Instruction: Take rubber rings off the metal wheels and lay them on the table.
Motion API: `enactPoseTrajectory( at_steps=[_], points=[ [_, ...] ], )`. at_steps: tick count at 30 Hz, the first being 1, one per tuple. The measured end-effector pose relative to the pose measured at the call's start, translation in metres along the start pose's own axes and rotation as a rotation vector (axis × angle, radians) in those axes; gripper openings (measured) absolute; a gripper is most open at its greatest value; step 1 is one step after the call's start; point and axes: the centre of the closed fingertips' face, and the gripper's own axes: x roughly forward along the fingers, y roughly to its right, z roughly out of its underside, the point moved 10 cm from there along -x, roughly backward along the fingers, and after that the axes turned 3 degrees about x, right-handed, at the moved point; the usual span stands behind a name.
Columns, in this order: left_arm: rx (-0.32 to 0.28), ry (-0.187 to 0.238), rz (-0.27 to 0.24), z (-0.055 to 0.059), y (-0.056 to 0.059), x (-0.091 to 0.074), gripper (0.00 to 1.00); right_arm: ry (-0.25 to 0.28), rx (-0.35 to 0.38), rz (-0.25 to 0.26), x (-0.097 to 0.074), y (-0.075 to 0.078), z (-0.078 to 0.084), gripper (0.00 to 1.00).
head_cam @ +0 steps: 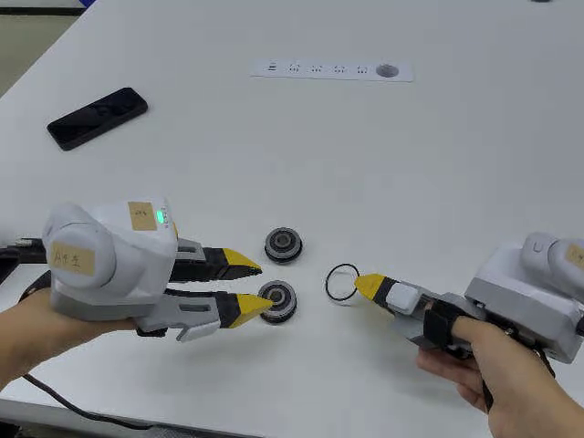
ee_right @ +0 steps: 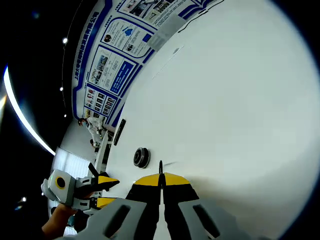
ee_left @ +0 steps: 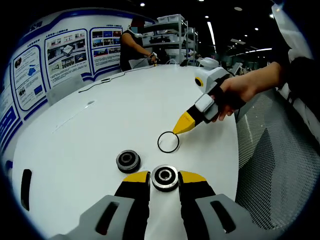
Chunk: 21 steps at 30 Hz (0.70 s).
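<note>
Where the white worktop [head_cam: 411,182] is seen from the head view, a bare metal wheel [head_cam: 277,301] is clamped between the yellow tips of the left hand-held gripper [head_cam: 263,285], whose jaws are closed against its two sides. In the left gripper view the silver rim of this wheel is seen to sit snugly between the tips while it rests on the worktop. A second metal wheel [head_cam: 283,245], darker around its edge, is set just beside the first, on its far side and apart from both grippers. To the right of the two wheels a thin black rubber ring [head_cam: 342,284] is seen low at the worktop, near them but touching neither. Its right-hand edge is pinched by the right hand-held gripper [head_cam: 370,286], whose jaws are shut together. In the right gripper view the ring is shown edge-on as a thin dark line between the yellow tips. Farther back, a white power strip [head_cam: 333,69] and a black phone [head_cam: 98,117] are laid flat, well apart from the work.
</note>
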Motion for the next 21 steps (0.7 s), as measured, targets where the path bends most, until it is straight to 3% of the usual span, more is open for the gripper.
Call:
enactPoseTrajectory(
  at_steps=[10,15,21],
  points=[
    [0.006,0.001,-0.007,0.000,0.001,0.001,0.23,0.029,-0.044,0.114,-0.011,0.012,-0.006,0.02],
    [0.009,0.002,-0.008,0.001,0.002,0.001,0.23,0.055,-0.171,0.166,-0.012,0.010,-0.011,0.11],
    [0.008,0.028,-0.012,-0.001,0.001,0.001,0.23,0.065,-0.314,0.170,-0.011,0.001,-0.014,0.13]
  ],
)
